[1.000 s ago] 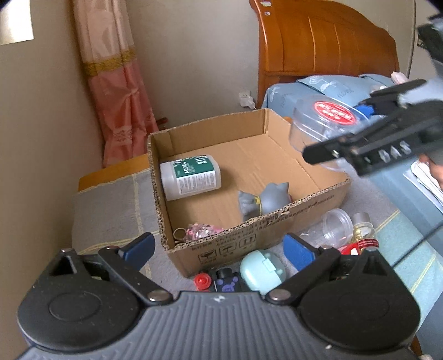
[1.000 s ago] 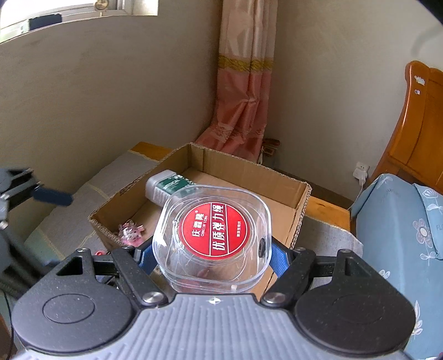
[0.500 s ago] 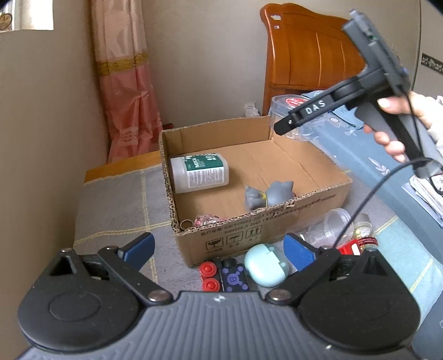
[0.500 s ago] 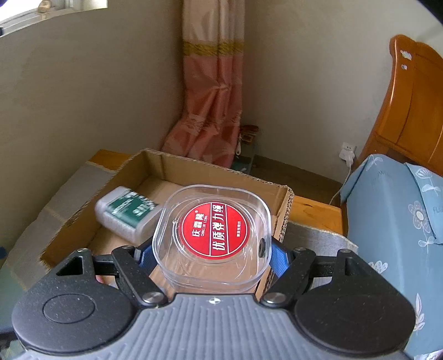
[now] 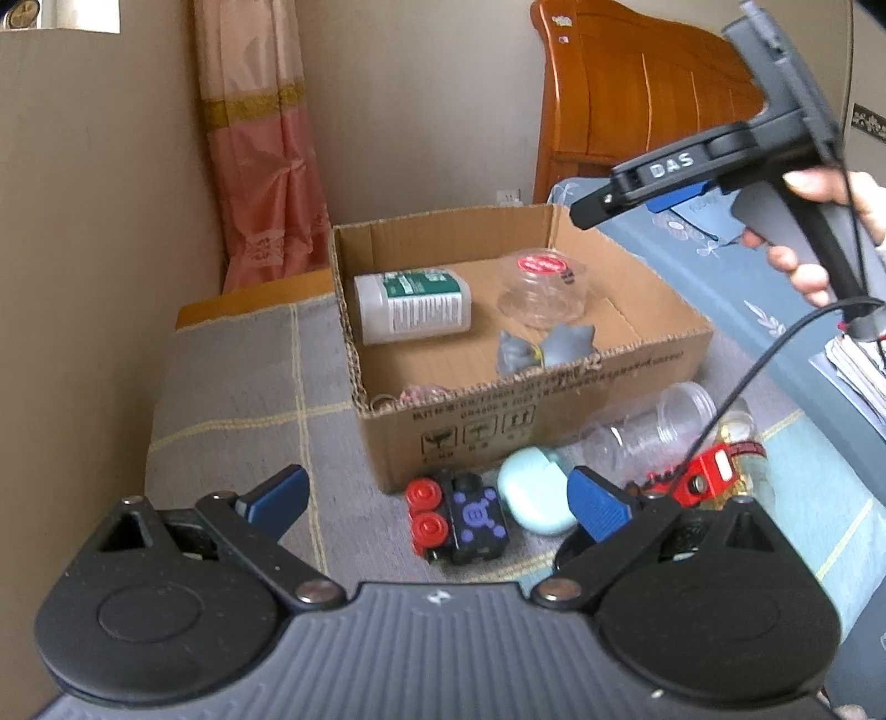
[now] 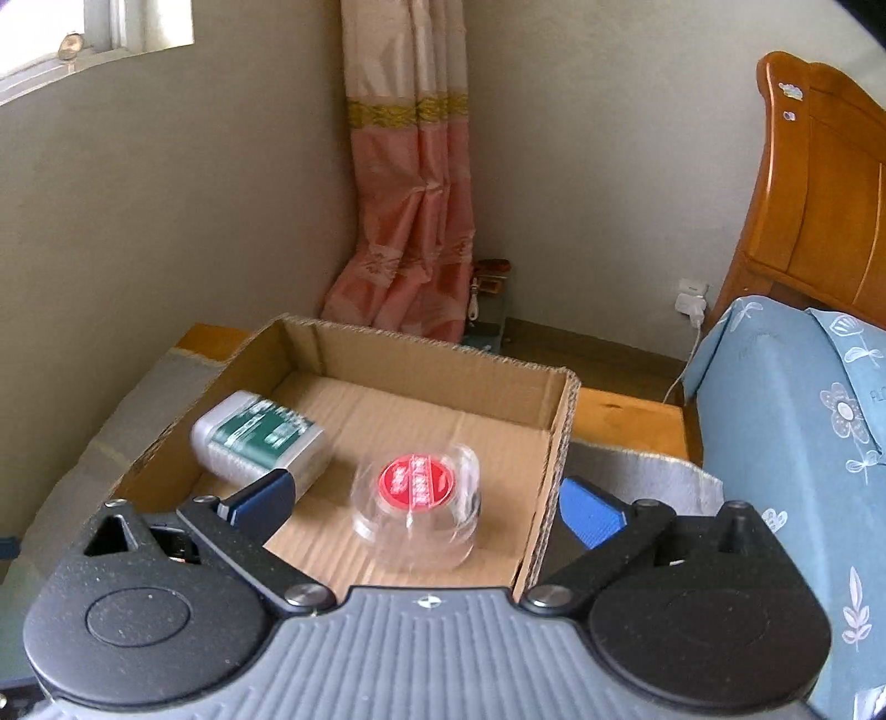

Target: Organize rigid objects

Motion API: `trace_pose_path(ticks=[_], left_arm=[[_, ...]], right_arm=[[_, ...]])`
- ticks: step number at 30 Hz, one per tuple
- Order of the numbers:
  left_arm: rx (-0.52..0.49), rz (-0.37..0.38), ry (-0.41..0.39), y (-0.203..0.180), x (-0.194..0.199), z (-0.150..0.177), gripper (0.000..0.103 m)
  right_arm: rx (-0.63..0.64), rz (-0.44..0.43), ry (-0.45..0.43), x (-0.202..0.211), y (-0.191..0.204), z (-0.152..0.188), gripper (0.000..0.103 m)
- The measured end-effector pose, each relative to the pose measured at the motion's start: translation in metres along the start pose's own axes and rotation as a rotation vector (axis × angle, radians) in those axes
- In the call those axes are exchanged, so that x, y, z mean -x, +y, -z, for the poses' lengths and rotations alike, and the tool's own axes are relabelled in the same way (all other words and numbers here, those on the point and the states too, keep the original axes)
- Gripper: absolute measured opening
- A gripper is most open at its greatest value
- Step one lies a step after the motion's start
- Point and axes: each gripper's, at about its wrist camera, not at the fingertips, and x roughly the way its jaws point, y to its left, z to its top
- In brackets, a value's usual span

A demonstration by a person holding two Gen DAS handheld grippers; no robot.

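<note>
Plain beige walls (image 6: 166, 232) meet in a corner where a pink curtain (image 6: 412, 221) with a gold band hangs to the floor. A window (image 6: 83, 33) at upper left lets in daylight. An orange wooden headboard (image 6: 819, 194) stands against the back wall, a white plug (image 6: 692, 293) in the socket beside it, and blue floral bedding (image 6: 803, 421) lies below. A grey checked cloth (image 5: 232, 399) covers the counter, whose wooden far edge (image 5: 249, 296) shows bare
</note>
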Motion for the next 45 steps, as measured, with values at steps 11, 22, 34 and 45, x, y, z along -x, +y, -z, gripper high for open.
trace_pose_path(ticks=[11, 22, 34, 45], left_arm=[[0.002, -0.015, 0.016, -0.011, 0.007, 0.013, 0.099], [-0.070, -0.057, -0.009, -0.028, 0.009, 0.035, 0.099], [-0.035, -0.039, 0.016, -0.033, 0.009, 0.046, 0.099], [-0.048, -0.032, 0.040, -0.038, 0.005, 0.049, 0.099]], right_arm=[[0.040, -0.065, -0.044, 0.048, 0.011, 0.034, 0.103], [0.028, -0.155, -0.012, 0.072, 0.007, 0.116, 0.103], [0.249, -0.160, 0.070, 0.047, 0.010, 0.149, 0.103], [0.241, -0.233, 0.186, 0.040, 0.013, 0.165, 0.103]])
